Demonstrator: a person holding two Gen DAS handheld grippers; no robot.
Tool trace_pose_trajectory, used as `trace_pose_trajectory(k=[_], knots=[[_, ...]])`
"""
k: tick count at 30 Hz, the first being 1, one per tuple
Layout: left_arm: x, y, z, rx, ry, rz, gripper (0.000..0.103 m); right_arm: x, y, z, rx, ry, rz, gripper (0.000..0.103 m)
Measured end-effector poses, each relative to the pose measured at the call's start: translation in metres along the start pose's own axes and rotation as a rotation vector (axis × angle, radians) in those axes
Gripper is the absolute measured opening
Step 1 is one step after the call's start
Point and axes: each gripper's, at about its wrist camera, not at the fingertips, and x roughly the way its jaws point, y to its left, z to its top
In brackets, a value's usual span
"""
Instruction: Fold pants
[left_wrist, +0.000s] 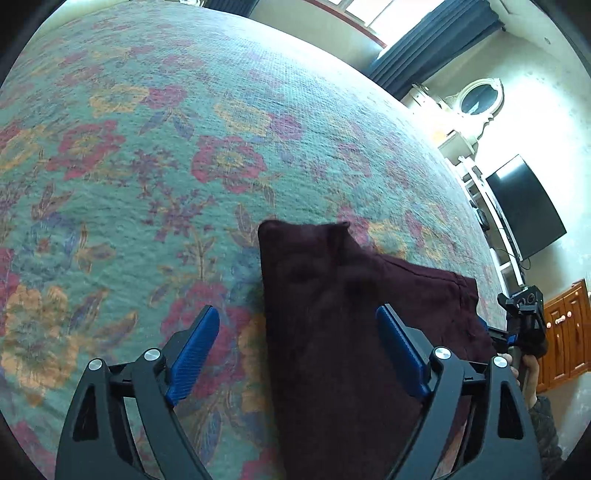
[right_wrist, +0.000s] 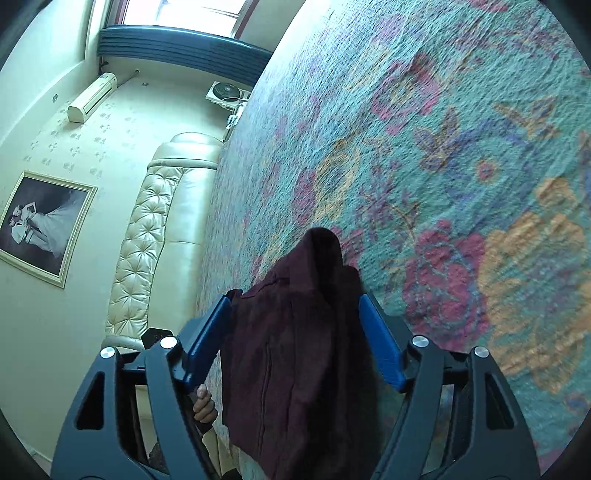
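Dark maroon pants (left_wrist: 343, 314) lie folded on a floral bedspread (left_wrist: 147, 147). In the left wrist view my left gripper (left_wrist: 297, 323) is open; its blue pads (left_wrist: 192, 350) stand wide apart, the right pad over the pants' left part, the left pad over bare bedspread. The right gripper's body (left_wrist: 524, 321) shows beyond the pants' far right edge. In the right wrist view my right gripper (right_wrist: 295, 306) is open, and the pants (right_wrist: 295, 350) lie bunched between its blue pads (right_wrist: 380, 339), reaching forward past the tips. Neither gripper pinches the cloth.
The bedspread (right_wrist: 443, 147) covers a large bed. A cream tufted headboard (right_wrist: 147, 240) and a framed photo (right_wrist: 40, 225) are seen in the right wrist view. A black TV (left_wrist: 524, 206), white shelves and a wooden cabinet (left_wrist: 565, 332) stand beyond the bed edge.
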Motion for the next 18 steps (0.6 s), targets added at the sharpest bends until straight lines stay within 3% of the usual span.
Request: trace_pose_trajectory(k=[10,18], knots=[[-0.039,-0.005,-0.086,-0.04,0.054,-0.118,0.086,-0.06,-0.015,-0.055,0.033,-0.036,-0.036,0.081],[-0.039,0.002,-0.106,-0.137,0.059,-0.165,0.086,-0.05,-0.017,-0.081,0.069,-0.012,-0.036,0.085]])
